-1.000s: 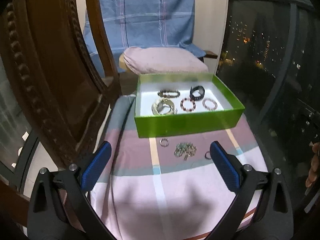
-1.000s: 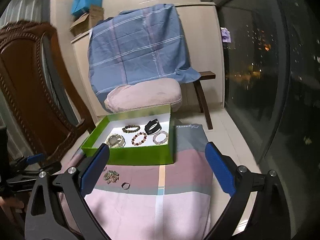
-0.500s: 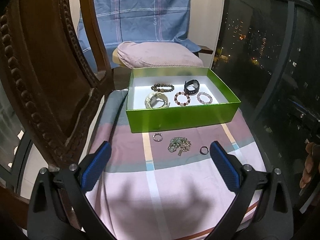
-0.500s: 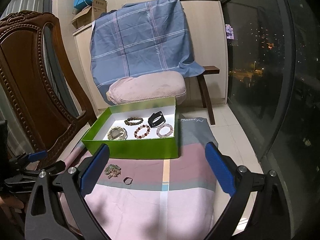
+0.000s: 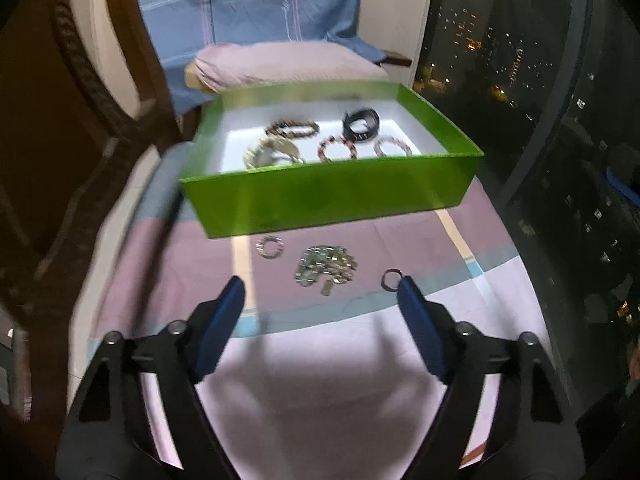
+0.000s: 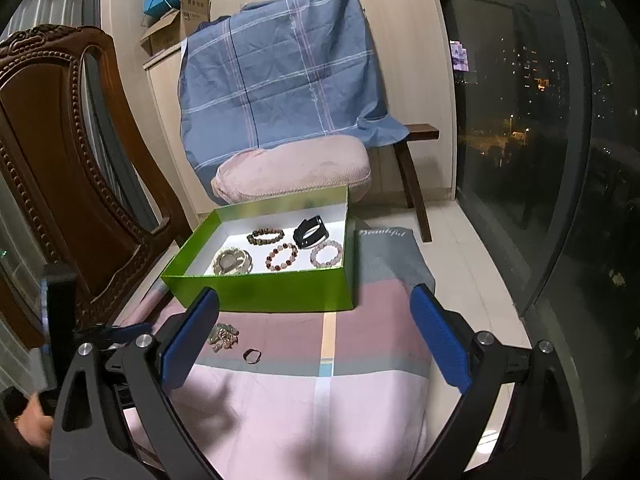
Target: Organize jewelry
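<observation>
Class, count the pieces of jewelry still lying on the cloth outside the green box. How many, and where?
3, in a row before the green box: a beaded ring on the left, a chain heap in the middle, a dark ring on the right.

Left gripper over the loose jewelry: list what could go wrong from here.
1. The left gripper is closing with nothing between its jaws yet; the chain heap lies just ahead, so it may shut short of it.
2. The heap is a loose tangle; a pinch may lift only part and drag the rest across the cloth.
3. A dark ring sits right by the right-hand finger and could be knocked off the cloth's edge.
</observation>
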The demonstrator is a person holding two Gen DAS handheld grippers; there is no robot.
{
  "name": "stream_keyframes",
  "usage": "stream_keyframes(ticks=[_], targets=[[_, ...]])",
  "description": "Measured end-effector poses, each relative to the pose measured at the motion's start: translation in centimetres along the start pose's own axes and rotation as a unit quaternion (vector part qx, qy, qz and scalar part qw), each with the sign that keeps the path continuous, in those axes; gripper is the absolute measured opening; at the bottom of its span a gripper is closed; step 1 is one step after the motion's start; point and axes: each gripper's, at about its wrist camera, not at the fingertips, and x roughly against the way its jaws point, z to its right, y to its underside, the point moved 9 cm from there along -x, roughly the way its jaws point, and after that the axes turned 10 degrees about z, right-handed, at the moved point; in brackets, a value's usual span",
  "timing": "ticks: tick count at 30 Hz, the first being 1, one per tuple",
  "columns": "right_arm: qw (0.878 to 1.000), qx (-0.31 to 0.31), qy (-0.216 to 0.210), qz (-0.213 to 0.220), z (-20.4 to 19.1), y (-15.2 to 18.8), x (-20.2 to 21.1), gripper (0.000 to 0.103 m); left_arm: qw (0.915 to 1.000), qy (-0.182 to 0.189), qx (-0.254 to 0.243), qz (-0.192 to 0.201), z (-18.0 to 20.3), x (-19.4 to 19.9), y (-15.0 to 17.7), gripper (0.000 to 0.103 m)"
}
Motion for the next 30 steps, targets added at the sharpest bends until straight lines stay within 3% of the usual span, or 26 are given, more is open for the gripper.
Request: stream_keyframes(ticks=[3,11,14,16,20,26,30], targets=[[1.000,0.003,-0.002,-0.006,0.0,0.2,-0.2,0.094,0.9998,0.003,-0.003,-0.019,0.9,-2.0,0.6,0.061],[1.000,0.001,-0.005,-0.018,0.1,0.7,-0.6,0.094,0.9989,-0.020,0.011,-0.041,1.1,-5.8,1.1,0.047],[1.000,0.003,-0.006,-0.020,0.0,0.9,-0.8,0.094,0.9983,-0.029,0.019,-0.047,0.7,-6.1,0.9,0.023],[1.000,0.003,-0.007,-0.022,0.1,0.9,-0.9,0.094,0.9976,-0.013,0.038,-0.057,0.6,-5.6,1.1,0.022],[1.000,0.002,-0.006,-0.021,0.3,0.8,-0.8,0.094,0.9991,-0.001,0.025,-0.034,0.5,-2.4,-0.1,0.022],[1.000,0.006,-0.011,-0.028,-0.3,1.3,-1.3,0.094,0.9968,0.034,0.027,0.068,-1.1,7.8,-3.9,0.022],[0.998,0.023,-0.018,-0.050,-2.2,2.8,-2.8,0.094,0.9923,0.002,0.025,0.121,-3.2,11.2,-5.6,0.022]])
